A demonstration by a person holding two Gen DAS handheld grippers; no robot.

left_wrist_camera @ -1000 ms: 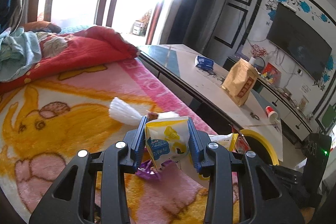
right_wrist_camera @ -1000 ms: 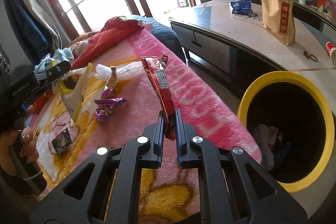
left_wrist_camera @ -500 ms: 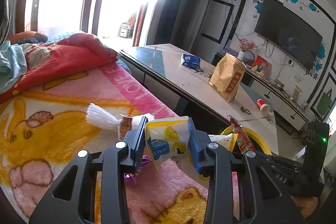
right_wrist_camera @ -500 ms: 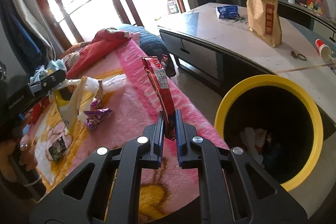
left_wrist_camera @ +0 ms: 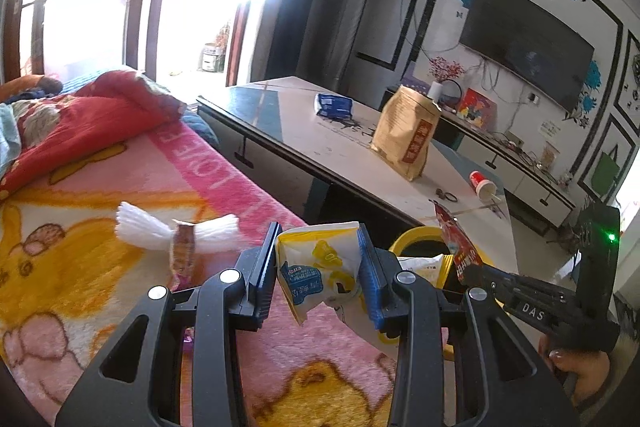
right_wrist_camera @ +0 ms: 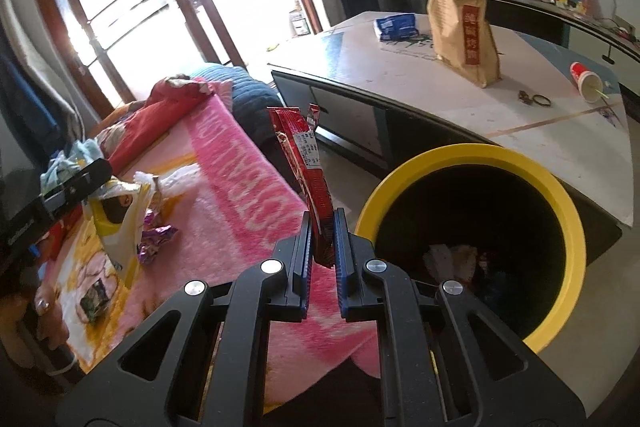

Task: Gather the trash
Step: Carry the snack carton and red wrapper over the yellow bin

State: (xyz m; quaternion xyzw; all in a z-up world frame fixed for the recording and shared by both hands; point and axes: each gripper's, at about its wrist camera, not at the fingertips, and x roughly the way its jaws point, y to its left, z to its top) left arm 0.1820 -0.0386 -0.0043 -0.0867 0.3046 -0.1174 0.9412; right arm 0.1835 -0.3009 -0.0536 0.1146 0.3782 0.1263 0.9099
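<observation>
Trash is being carried in both grippers: our right gripper (right_wrist_camera: 320, 247) is clamping the red wrapper (right_wrist_camera: 306, 183) fully shut beside the bin (right_wrist_camera: 568, 227), and our left gripper (left_wrist_camera: 318, 267) is pinching the yellow bag (left_wrist_camera: 320, 267) part-open above the blanket (left_wrist_camera: 224, 163). We are advising centring each piece over the rim before releasing, since light wrappers could drift.

Both handheld tools are built of matte black plastic with triangular cut-outs in their arms and round silver screw heads at the joints. The left tool (left_wrist_camera: 319, 269) carries ribbed blue pads on the inner faces of its fingers (left_wrist_camera: 370, 271), as does the right tool (right_wrist_camera: 322, 247). Seen from the left wrist camera, the right tool's black body bears white lettering reading "DAS" and a small green indicator light glowing on its upright housing.
</observation>
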